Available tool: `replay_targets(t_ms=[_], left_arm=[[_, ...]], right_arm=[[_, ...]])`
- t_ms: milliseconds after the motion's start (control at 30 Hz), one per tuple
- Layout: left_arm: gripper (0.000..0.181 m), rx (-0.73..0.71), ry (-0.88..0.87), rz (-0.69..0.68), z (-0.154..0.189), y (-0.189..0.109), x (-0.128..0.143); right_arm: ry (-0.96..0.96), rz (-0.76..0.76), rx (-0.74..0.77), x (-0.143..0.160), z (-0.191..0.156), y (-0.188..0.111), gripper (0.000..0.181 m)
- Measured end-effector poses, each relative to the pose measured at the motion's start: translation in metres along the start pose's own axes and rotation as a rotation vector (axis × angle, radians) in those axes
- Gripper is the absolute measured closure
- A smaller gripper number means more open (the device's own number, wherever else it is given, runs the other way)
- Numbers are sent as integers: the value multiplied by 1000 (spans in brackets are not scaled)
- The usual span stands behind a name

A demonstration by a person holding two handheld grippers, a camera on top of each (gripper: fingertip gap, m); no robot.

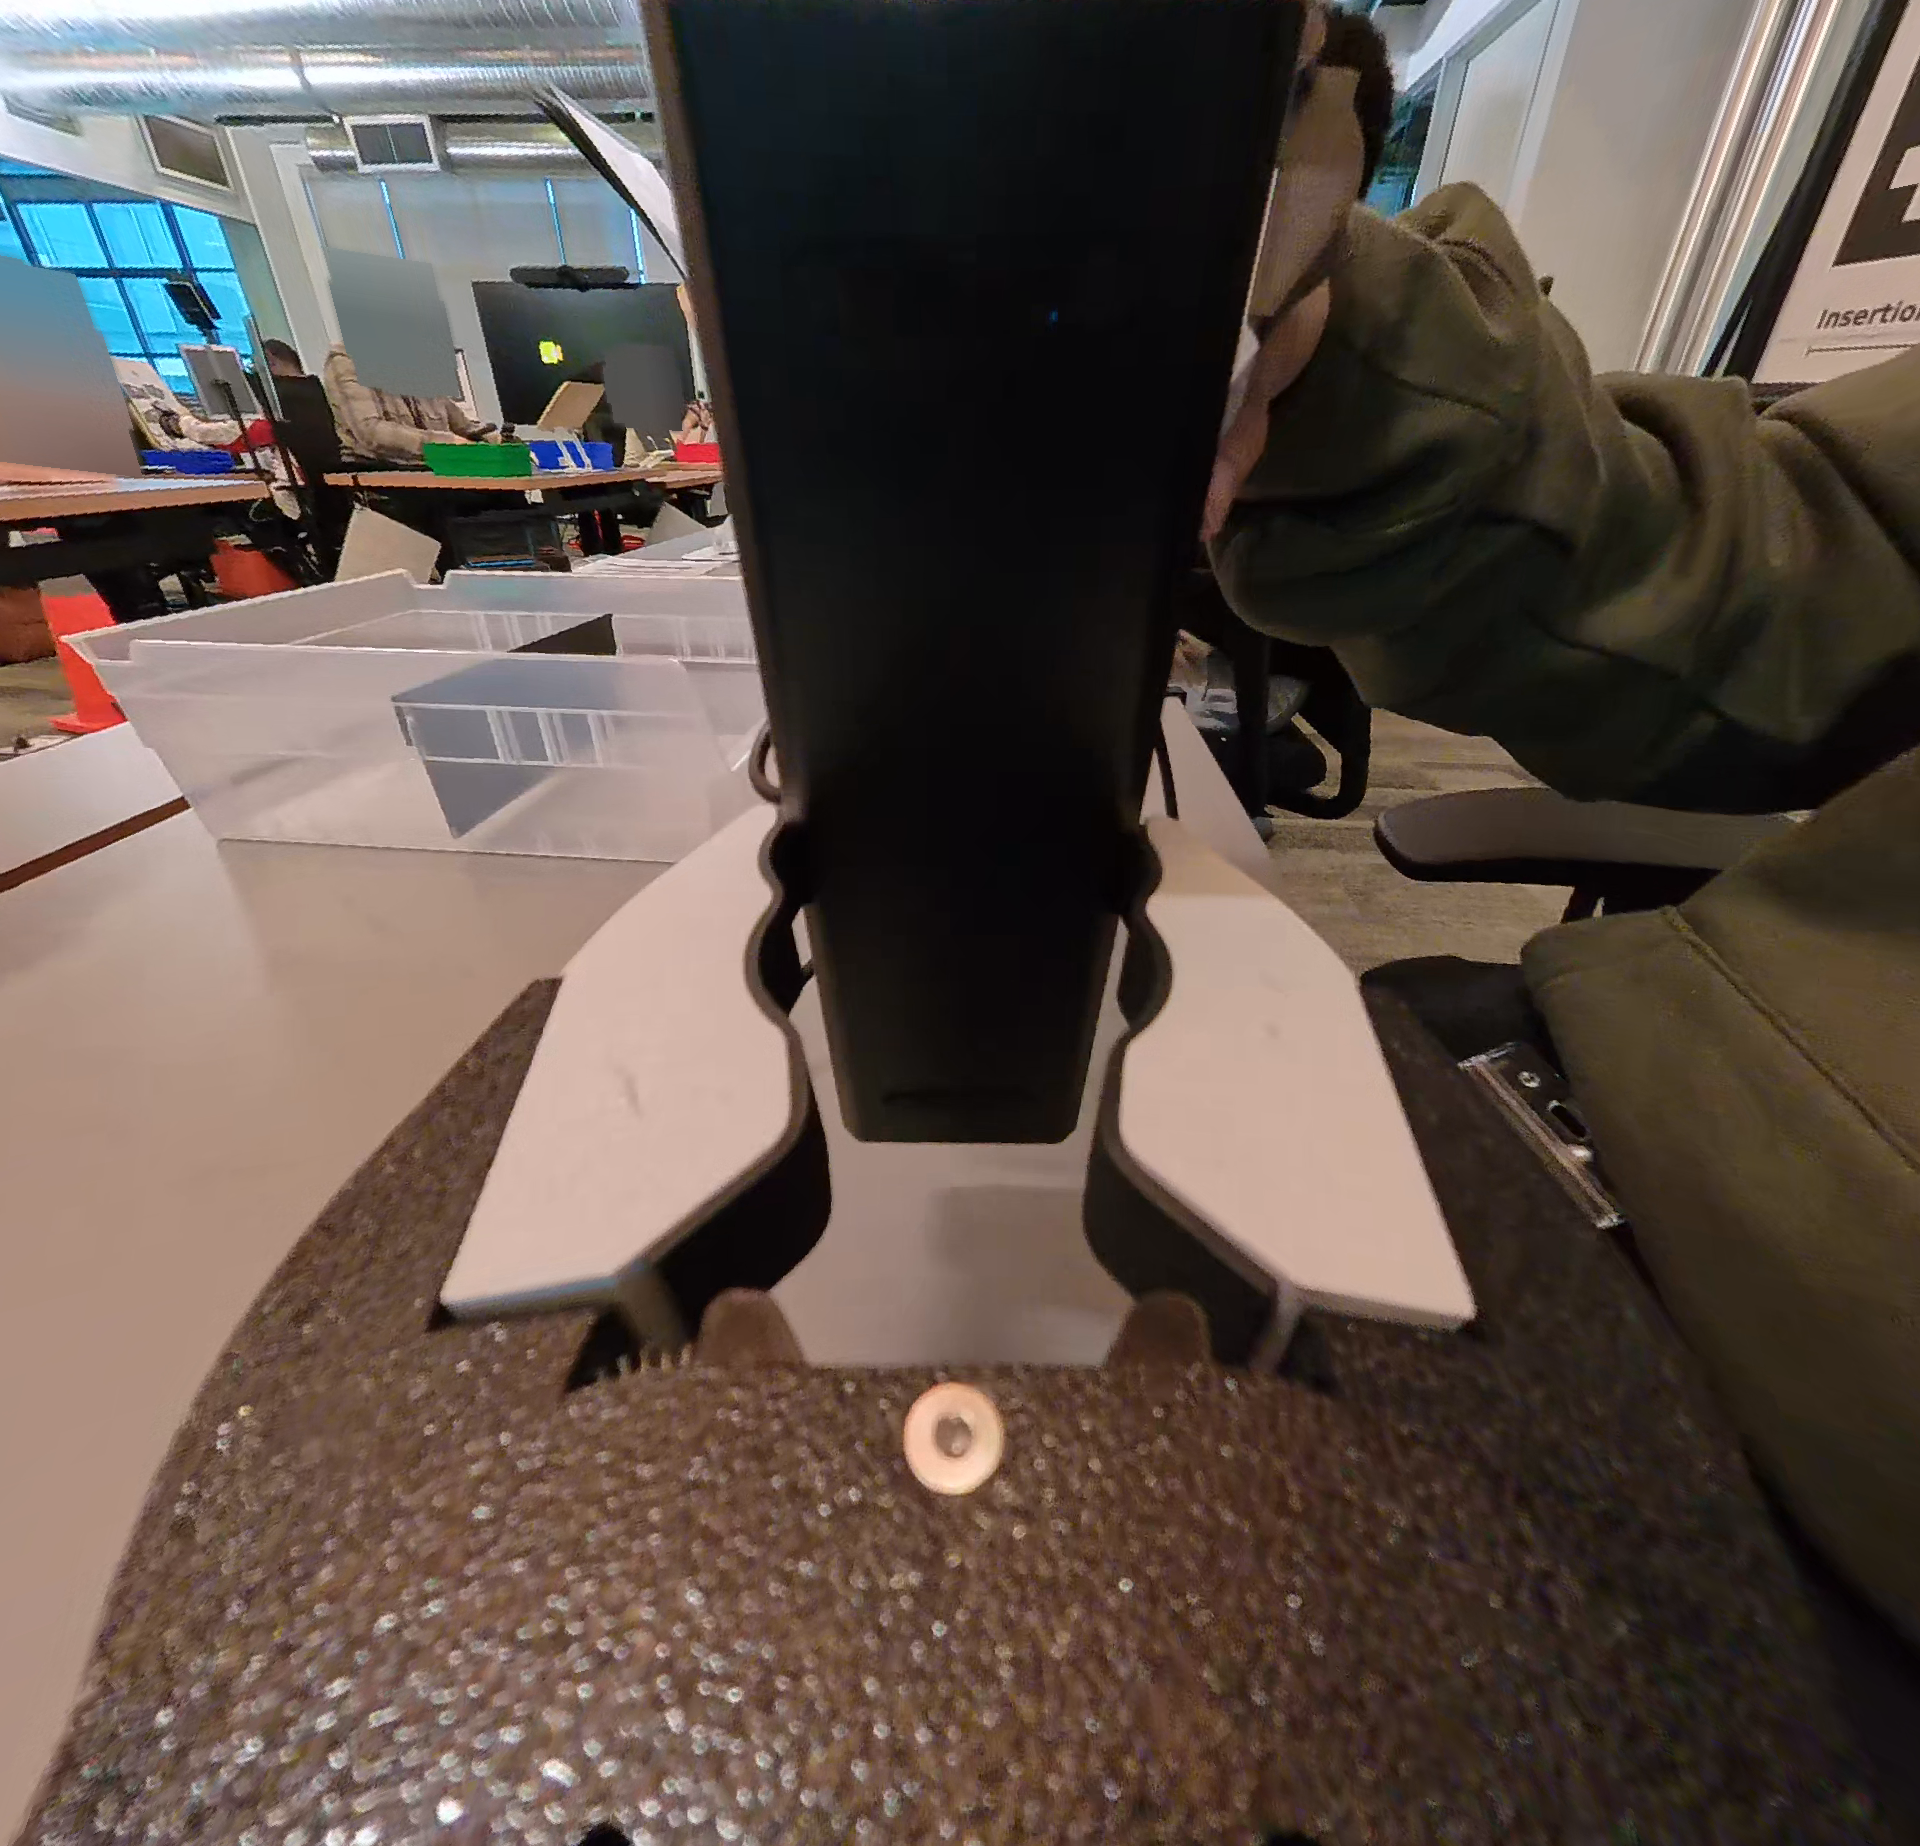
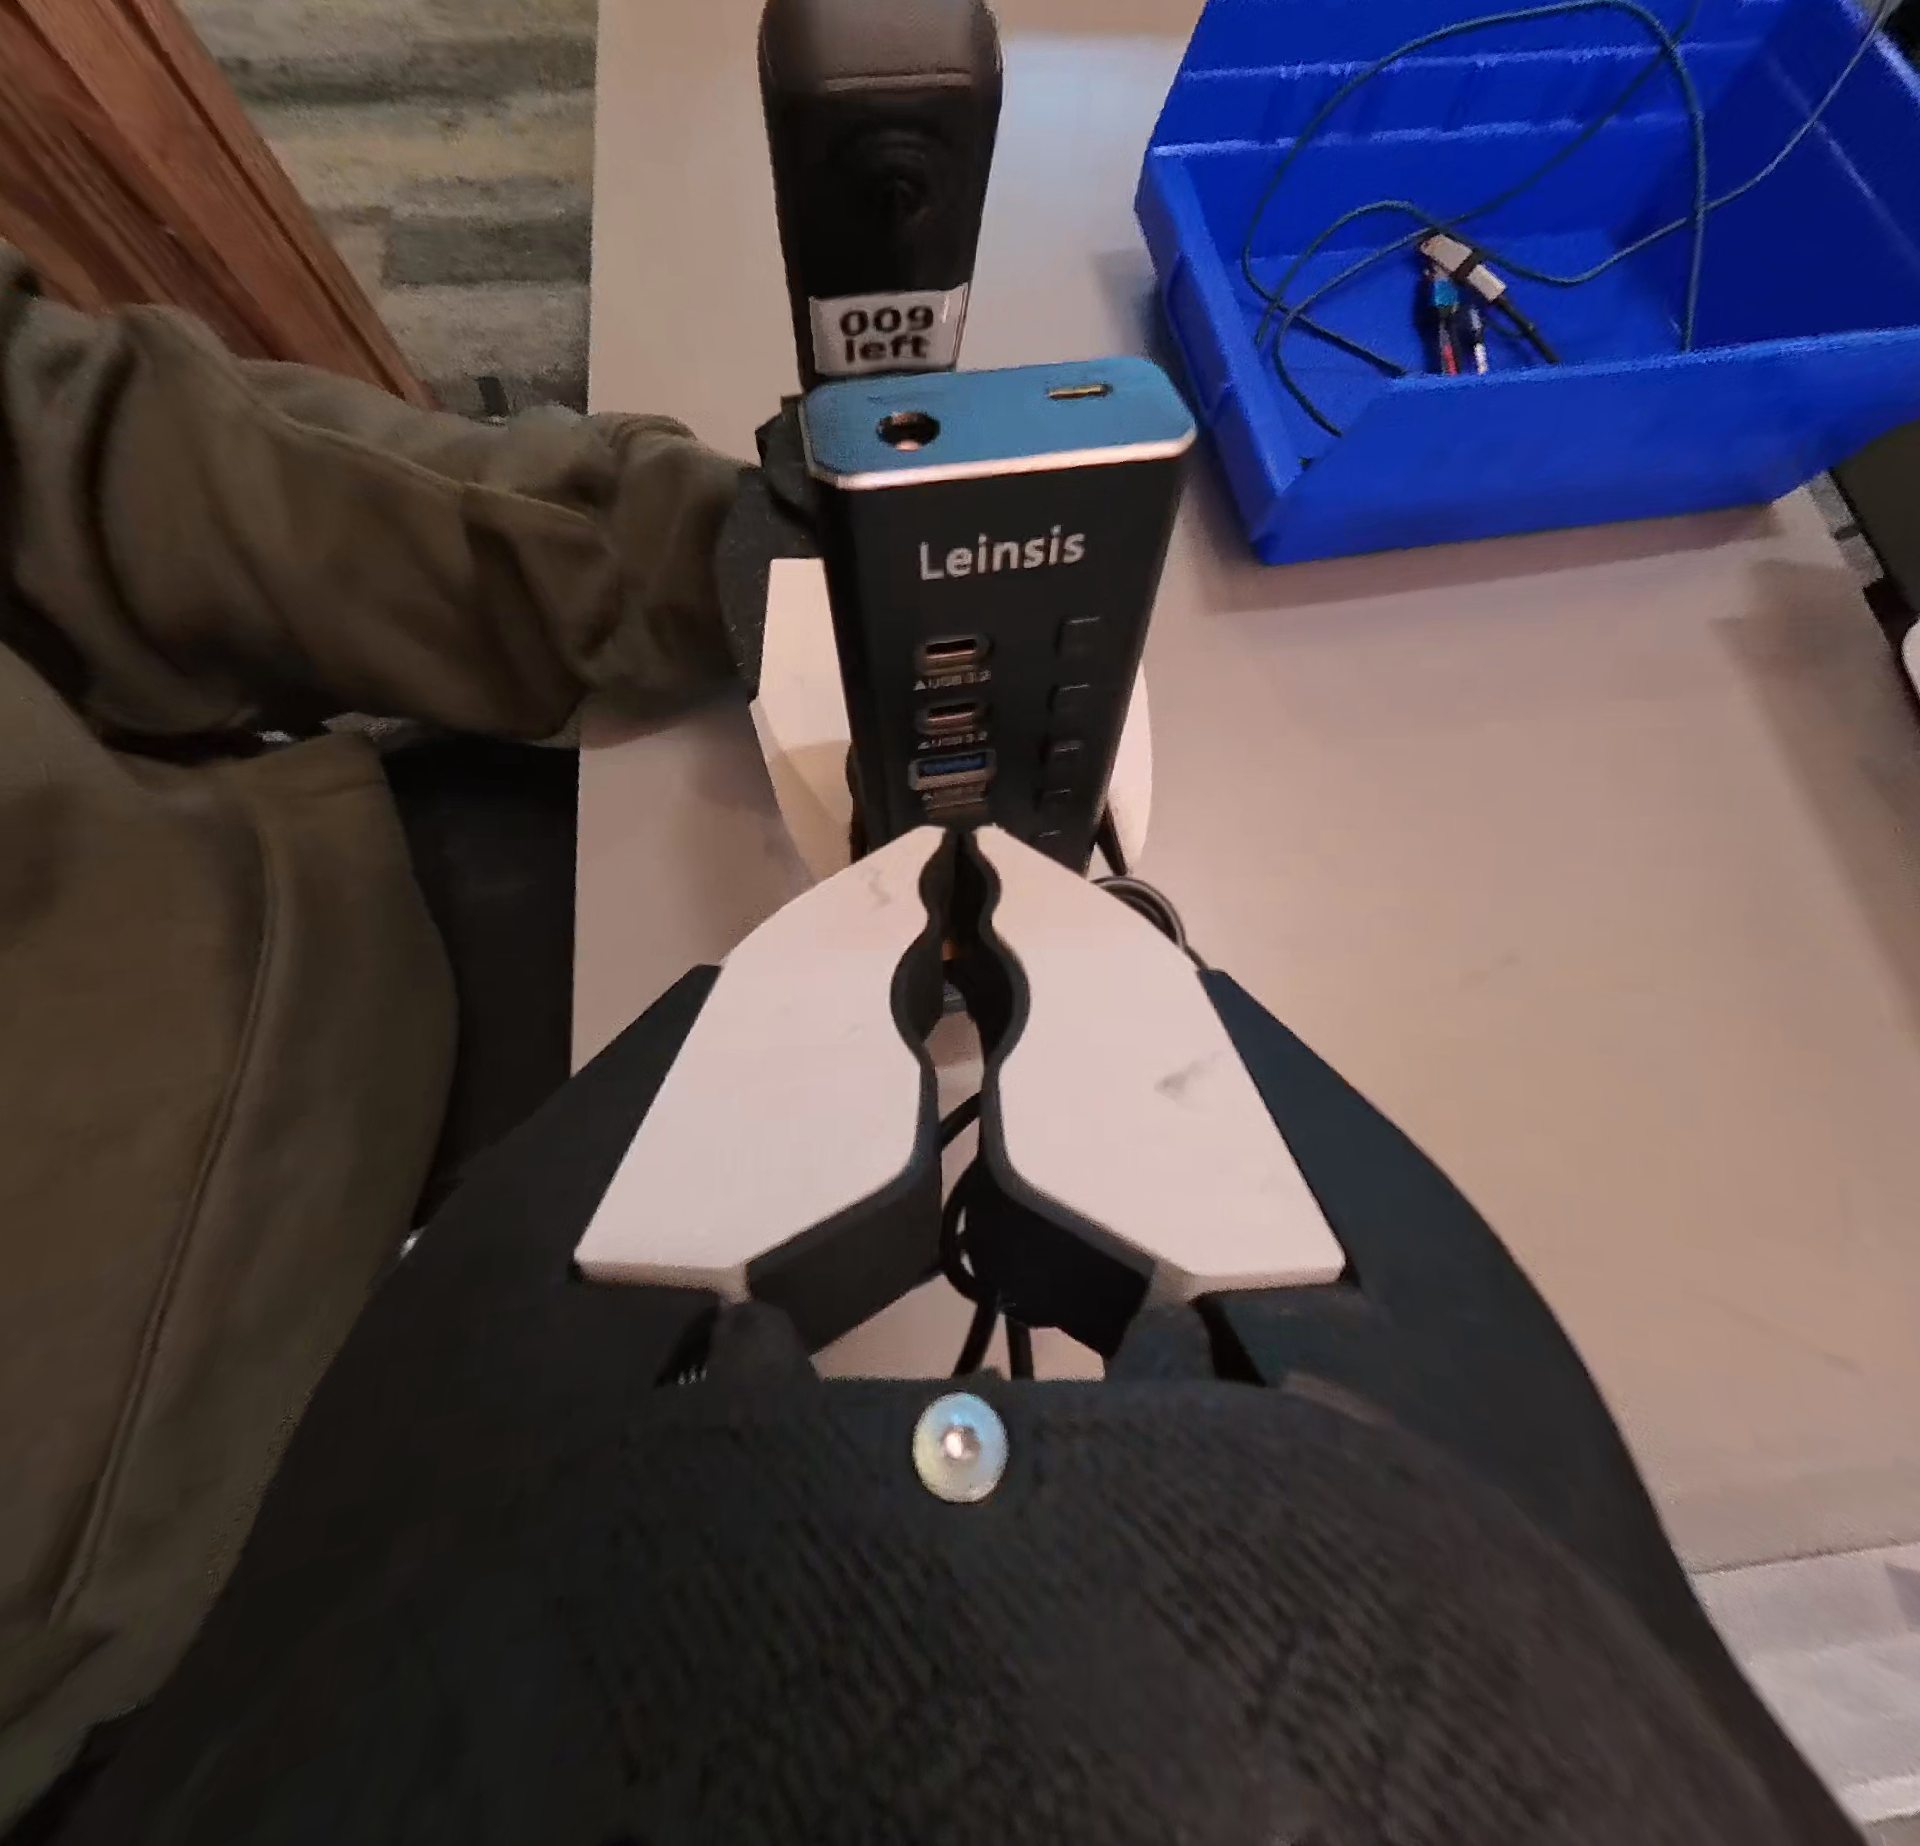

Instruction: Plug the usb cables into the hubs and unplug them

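A black USB hub (image 1: 966, 549) stands upright on the grey table. My left gripper (image 1: 961, 861) is shut on it, with both pads pressed on its sides near the base. In the right wrist view the hub (image 2: 997, 591) shows its port side, with the left gripper's white fingers (image 2: 800, 747) on either side of it. My right gripper (image 2: 956, 846) is shut, with its fingertips together just in front of the hub's lowest ports. Black cables (image 2: 961, 1266) run under its fingers. I cannot tell whether anything is pinched between the pads.
A blue bin (image 2: 1558, 446) with loose cables (image 2: 1455, 279) sits at the back right of the table (image 2: 1455, 861). Clear plastic bins (image 1: 416, 716) stand behind the hub on the left. A person's green sleeve (image 1: 1507, 497) and a chair arm (image 1: 1558, 840) are at the table's edge. The tips of both grippers are at nearly the same place.
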State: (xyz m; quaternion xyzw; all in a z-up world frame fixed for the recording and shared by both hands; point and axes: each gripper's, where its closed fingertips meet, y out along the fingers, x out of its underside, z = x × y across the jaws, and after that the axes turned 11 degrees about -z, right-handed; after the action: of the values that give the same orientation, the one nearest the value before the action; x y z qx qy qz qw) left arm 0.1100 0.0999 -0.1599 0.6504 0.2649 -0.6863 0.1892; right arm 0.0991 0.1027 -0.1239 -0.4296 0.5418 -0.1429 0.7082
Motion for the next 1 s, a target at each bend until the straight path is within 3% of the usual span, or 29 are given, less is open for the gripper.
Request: replay_targets(t_ms=[133, 367, 633, 767, 800, 867, 1000], left_arm=[[122, -1, -17, -19, -4, 3, 8], [122, 6, -5, -5, -3, 3, 6], [123, 25, 14, 10, 2, 3, 4], [123, 16, -4, 34, -1, 1, 0], [123, 6, -8, 48, -2, -1, -2], [123, 4, -11, 55, -4, -3, -4], [123, 11, 5, 31, 0, -1, -3]], right_arm=[[22, -14, -34, 10, -4, 3, 164], [28, -36, 10, 24, 5, 7, 169], [-33, -41, -37, 26, -1, 3, 176], [-46, -7, 19, 18, 4, 1, 174], [-35, 26, 50, 13, 7, 0, 165], [4, 126, 56, -2, 9, -2, 120], [-2, 208, 61, -19, 10, 3, 106]])
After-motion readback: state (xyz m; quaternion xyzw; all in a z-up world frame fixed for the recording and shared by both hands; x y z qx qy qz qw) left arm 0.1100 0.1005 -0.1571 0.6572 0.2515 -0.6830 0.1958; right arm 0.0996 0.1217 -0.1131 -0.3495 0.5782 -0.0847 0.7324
